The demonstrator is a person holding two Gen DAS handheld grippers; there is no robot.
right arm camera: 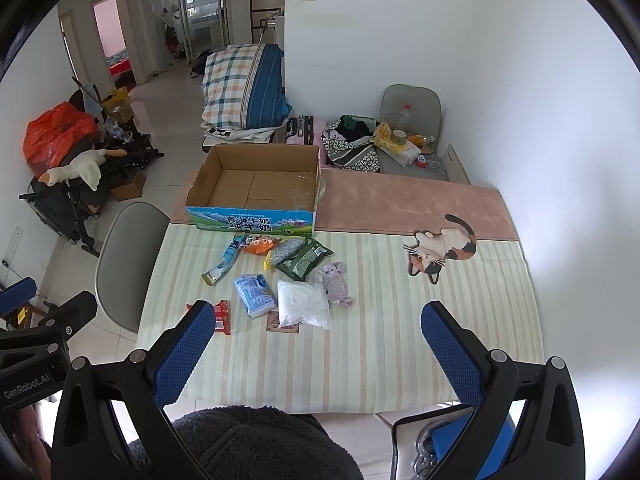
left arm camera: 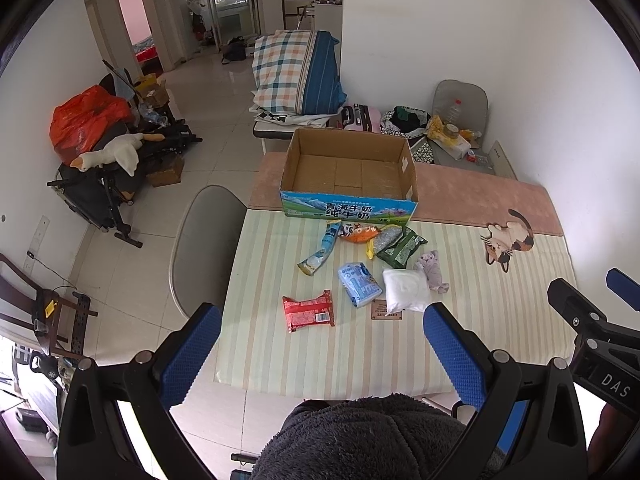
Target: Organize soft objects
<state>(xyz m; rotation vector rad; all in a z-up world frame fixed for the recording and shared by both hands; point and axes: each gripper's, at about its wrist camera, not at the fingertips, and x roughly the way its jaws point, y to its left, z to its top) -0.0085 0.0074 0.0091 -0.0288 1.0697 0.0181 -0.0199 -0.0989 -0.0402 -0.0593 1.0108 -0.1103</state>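
Note:
An open, empty cardboard box (left arm camera: 348, 172) (right arm camera: 256, 188) stands at the far side of the striped table (left arm camera: 480, 344) (right arm camera: 380, 344). In front of it lie soft packets: a red packet (left arm camera: 309, 311) (right arm camera: 221, 316), a light blue pack (left arm camera: 359, 284) (right arm camera: 255, 294), a white pouch (left arm camera: 406, 290) (right arm camera: 303, 304), a lilac cloth (left arm camera: 431, 270) (right arm camera: 336, 282), a green bag (left arm camera: 401, 247) (right arm camera: 306, 258), an orange bag (left arm camera: 358, 233) (right arm camera: 259, 245) and a long blue tube pack (left arm camera: 322, 248) (right arm camera: 224, 260). My left gripper (left arm camera: 322, 352) is open and empty above the near table edge. My right gripper (right arm camera: 320, 348) is open and empty too.
A grey chair (left arm camera: 204, 240) (right arm camera: 128, 256) stands at the table's left. A cat-shaped mat (left arm camera: 506, 240) (right arm camera: 442, 248) and a pink runner (left arm camera: 480, 196) (right arm camera: 400, 204) lie on the table. Clutter and a folded quilt (left arm camera: 296, 72) sit behind it. A wall is on the right.

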